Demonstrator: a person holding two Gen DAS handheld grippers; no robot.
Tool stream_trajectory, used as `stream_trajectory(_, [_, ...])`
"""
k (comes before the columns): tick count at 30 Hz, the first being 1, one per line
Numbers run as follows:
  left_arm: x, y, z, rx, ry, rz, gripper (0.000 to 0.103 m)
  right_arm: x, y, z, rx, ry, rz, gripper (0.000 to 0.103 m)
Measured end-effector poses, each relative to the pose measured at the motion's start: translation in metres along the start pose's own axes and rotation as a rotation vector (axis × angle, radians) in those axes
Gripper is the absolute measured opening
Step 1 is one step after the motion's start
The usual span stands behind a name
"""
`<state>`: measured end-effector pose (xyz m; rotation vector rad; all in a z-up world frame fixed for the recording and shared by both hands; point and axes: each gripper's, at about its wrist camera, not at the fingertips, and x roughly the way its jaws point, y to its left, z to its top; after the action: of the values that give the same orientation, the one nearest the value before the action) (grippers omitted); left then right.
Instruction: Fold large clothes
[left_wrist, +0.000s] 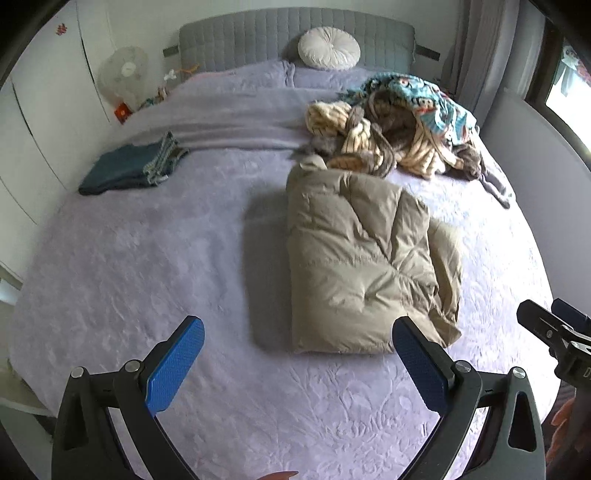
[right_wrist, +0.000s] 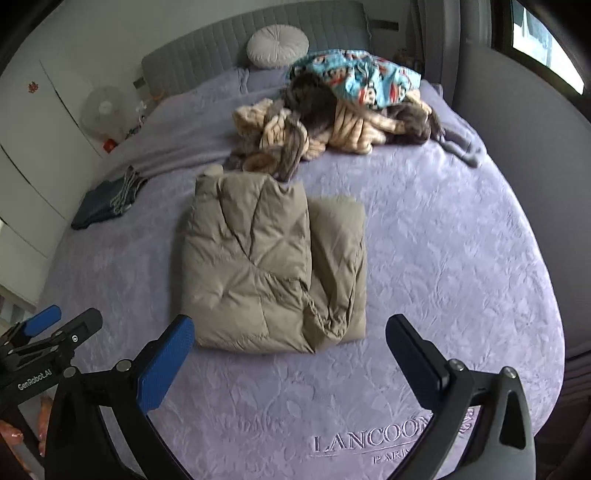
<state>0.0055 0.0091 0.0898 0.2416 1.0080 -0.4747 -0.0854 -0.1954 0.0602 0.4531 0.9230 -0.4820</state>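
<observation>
Soft daylight, both fisheye views slightly blurred

Light enters from the window (left_wrist: 570, 99) on the right, where the glass is overexposed to white. The padded jacket (left_wrist: 364, 266) throws a soft shadow to its left on the bedspread (left_wrist: 147, 258). The picture is bent strongly at the edges, with black corners. Fine detail is soft everywhere, and the far pile of clothes (right_wrist: 340, 114) looks smeared.

Black frames w/ silver screws, blue textured fingers (right_wrist: 166, 365), white "GenRobot.AI" lettering.
</observation>
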Motion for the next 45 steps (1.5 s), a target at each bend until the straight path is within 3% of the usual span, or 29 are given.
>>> stream_trajectory(13, [-0.035, 0.002, 0.013, -0.022, -0.050, 0.051, 0.102, -0.031, 0.016, 0.019, -0.046, -0.068, -0.026, 0.103])
stream_trajectory(45, [-0.030, 0.000, 0.016, -0.020, -0.035, 0.059, 0.102, -0.027, 0.014, 0.018, -0.040, -0.057, -0.036, 0.103])
